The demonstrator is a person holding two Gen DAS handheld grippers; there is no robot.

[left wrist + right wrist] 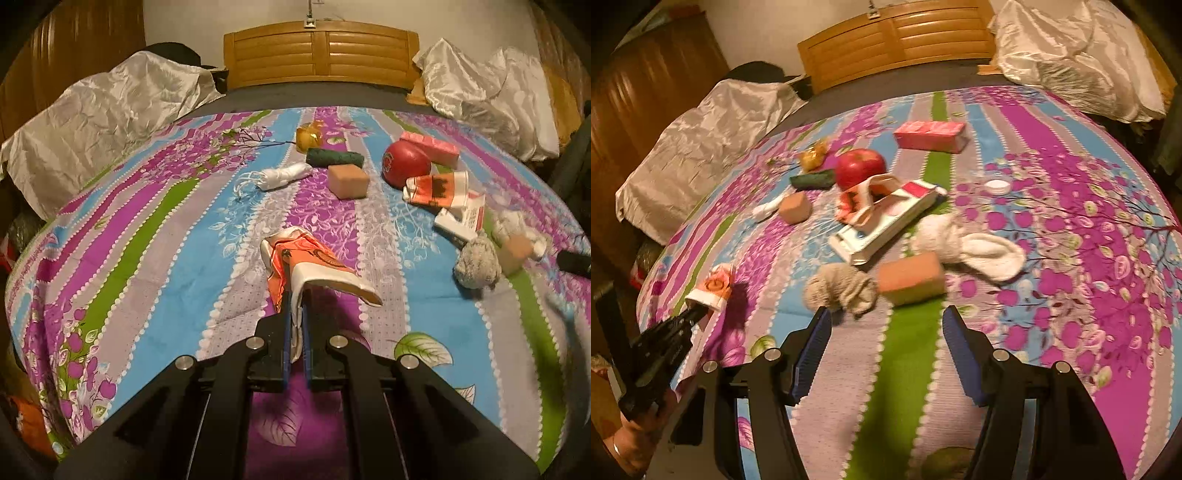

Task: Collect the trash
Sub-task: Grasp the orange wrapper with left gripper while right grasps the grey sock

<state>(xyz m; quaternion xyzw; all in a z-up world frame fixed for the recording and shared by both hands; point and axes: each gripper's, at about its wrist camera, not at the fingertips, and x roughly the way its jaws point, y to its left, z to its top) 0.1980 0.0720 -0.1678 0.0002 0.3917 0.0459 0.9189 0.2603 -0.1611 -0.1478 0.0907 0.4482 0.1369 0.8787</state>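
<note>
My left gripper [294, 295] is shut on a crumpled orange and white paper cup [314, 266] and holds it above the striped bedspread [147, 236]; it also shows at the left of the right wrist view [714, 286]. My right gripper [884, 321] is open and empty, just short of a grey yarn ball [842, 288] and an orange sponge block [910, 278]. A second crushed orange cup [858, 201] and a white and red carton [886, 221] lie beyond them.
On the bed lie a red apple [860, 166], a pink box [931, 134], a green roll [812, 180], a gold wrapper [814, 153], white socks [979, 247], a small white lid [997, 184] and another sponge block [795, 207]. Silver pillows [701, 147] flank the wooden headboard [897, 37].
</note>
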